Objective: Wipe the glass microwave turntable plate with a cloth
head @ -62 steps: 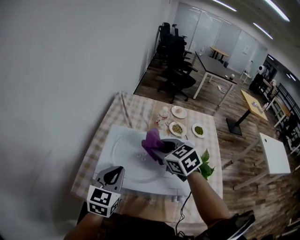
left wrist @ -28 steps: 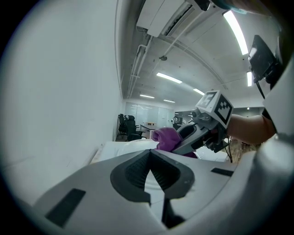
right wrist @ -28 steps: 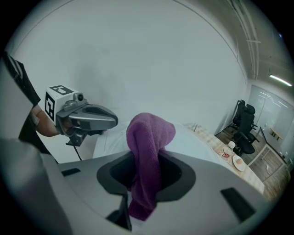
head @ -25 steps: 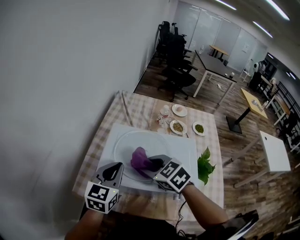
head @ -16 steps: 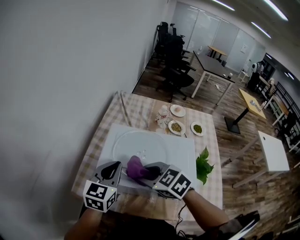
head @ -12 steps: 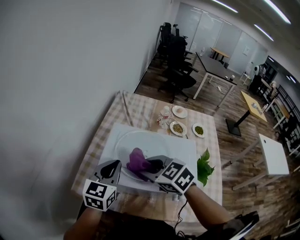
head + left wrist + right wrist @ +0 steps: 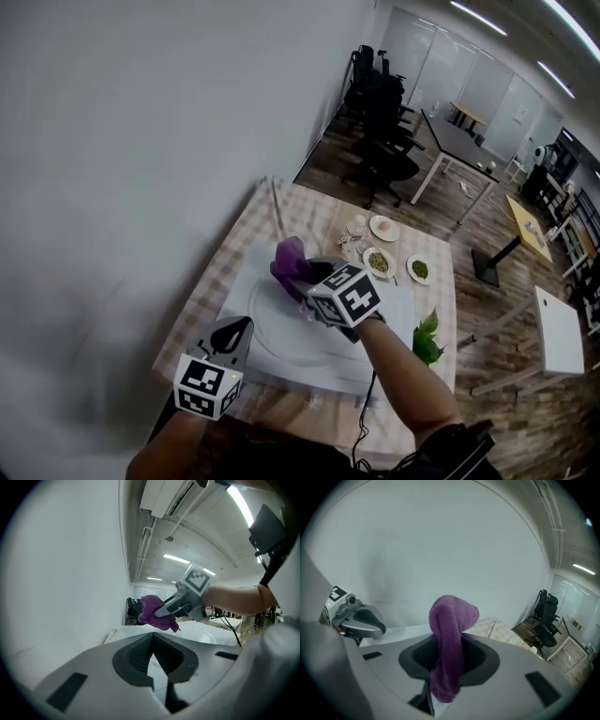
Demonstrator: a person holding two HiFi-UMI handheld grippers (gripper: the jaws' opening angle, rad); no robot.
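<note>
Two claws: right claw pinches the purple cloth at the far rim of the glass plate; left claw is pressed together, empty. Best to sweep with flat, overlapping strokes.

The right gripper has carried the purple cloth across the plate, near edge to far side.

Glass turntable plate, centre; purple cloth in right gripper, 12 o'clock; left gripper, 7 o'clock.
</note>
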